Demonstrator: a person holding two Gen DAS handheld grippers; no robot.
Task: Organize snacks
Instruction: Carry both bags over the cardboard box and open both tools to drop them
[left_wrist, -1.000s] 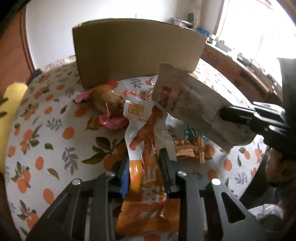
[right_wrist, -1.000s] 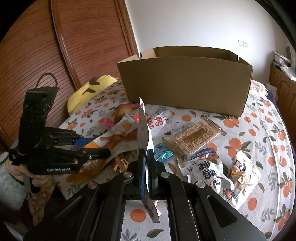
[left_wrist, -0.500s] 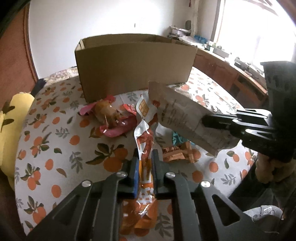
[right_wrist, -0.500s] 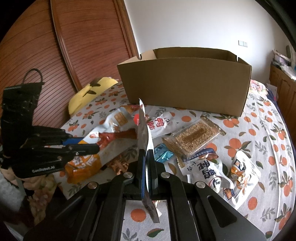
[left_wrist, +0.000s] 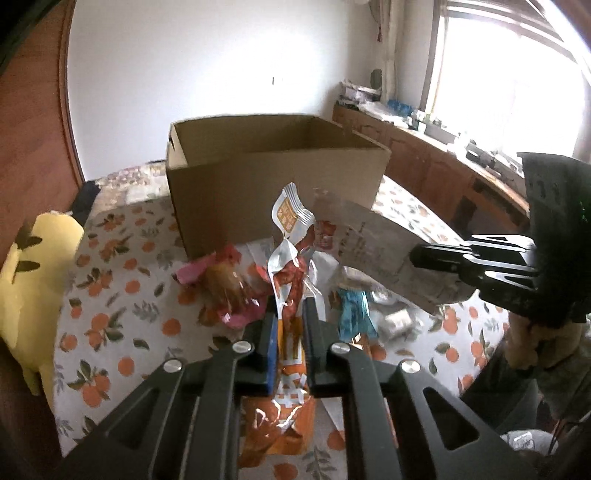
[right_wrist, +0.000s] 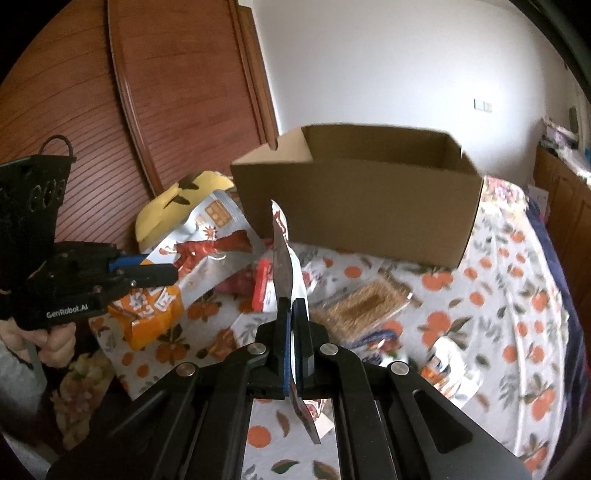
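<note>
Left wrist view: since a second ago I have raised both claws clear of the bench (left_wrist: 110, 266), and the open top of the cardboard box (left_wrist: 273, 177) is now visible from each camera. I judge this to be the carry phase: both packets are lifted and face the box, which stands just behind the snack pile.

1. Cardboard box: upright on the orange-print cloth; the part of its interior in view looks empty. No print is legible on it.
2. Left claw (left_wrist: 290, 332): clamped narrow on the orange-and-white snack packet (left_wrist: 291, 258), held upright and off the cloth. A second ago this packet lay lower, among the pile. Its lettering appears to be Chinese characters; I cannot read them.
3. Right claw (right_wrist: 293, 332): pinched tight on the flat white snack packet (right_wrist: 282, 258), seen edge-on. In the left wrist view its back panel carries small printed text and a red label, both illegible.
4. Left claw body: the right wrist view shows "GenRobot.AI" in white.
5. Remaining snacks: the pink-wrapped item (left_wrist: 221, 284), blue wrapper (left_wrist: 352, 314) and clear tray of brown bars (right_wrist: 364, 306) rest on the cloth.
</note>
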